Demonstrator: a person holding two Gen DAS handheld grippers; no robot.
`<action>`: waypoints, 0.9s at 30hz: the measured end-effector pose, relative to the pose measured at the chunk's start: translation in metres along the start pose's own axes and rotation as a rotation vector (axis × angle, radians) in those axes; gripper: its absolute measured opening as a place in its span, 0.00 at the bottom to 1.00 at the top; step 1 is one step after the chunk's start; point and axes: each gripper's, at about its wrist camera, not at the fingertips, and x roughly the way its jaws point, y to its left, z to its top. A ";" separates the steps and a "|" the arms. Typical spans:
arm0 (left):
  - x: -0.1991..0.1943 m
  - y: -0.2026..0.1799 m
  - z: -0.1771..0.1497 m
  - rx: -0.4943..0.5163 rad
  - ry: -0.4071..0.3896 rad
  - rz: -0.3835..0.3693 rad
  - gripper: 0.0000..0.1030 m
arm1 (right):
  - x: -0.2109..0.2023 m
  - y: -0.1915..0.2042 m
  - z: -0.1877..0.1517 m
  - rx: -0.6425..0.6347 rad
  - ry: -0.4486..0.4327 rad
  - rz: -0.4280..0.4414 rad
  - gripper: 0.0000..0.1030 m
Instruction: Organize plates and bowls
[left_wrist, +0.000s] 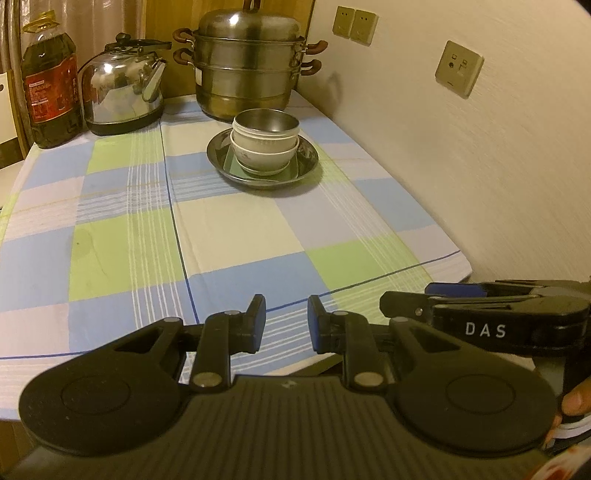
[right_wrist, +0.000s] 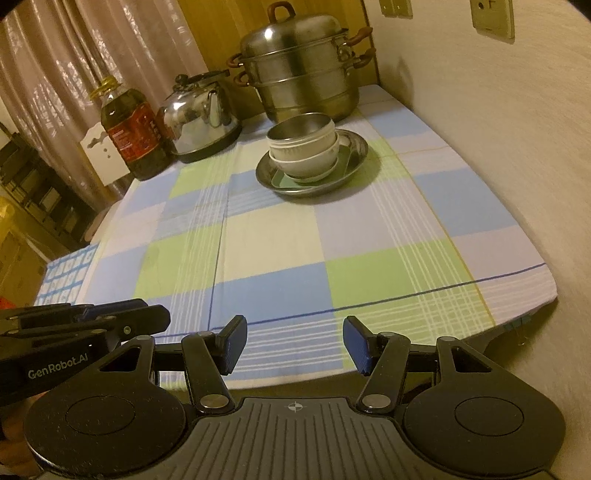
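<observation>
Hand-held gripper (right_wrist: 294, 344) empty, bowl stack (right_wrist: 304, 147) well ahead

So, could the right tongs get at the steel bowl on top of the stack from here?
Probably yes. The right tongs are open and empty, bare cloth lies between them and the steel bowl, and its rim is uncovered.

left gripper (left_wrist: 286, 323) parted, right gripper (right_wrist: 294, 343) wider
</observation>
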 end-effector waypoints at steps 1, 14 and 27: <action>0.000 -0.001 -0.001 0.000 0.000 0.000 0.20 | 0.000 0.000 -0.001 -0.003 0.002 0.001 0.56; -0.002 -0.004 -0.003 0.001 -0.003 -0.001 0.20 | -0.003 -0.002 -0.002 -0.015 -0.001 -0.001 0.56; -0.001 -0.005 -0.003 -0.001 -0.003 -0.002 0.20 | -0.003 -0.002 -0.001 -0.015 -0.001 -0.002 0.56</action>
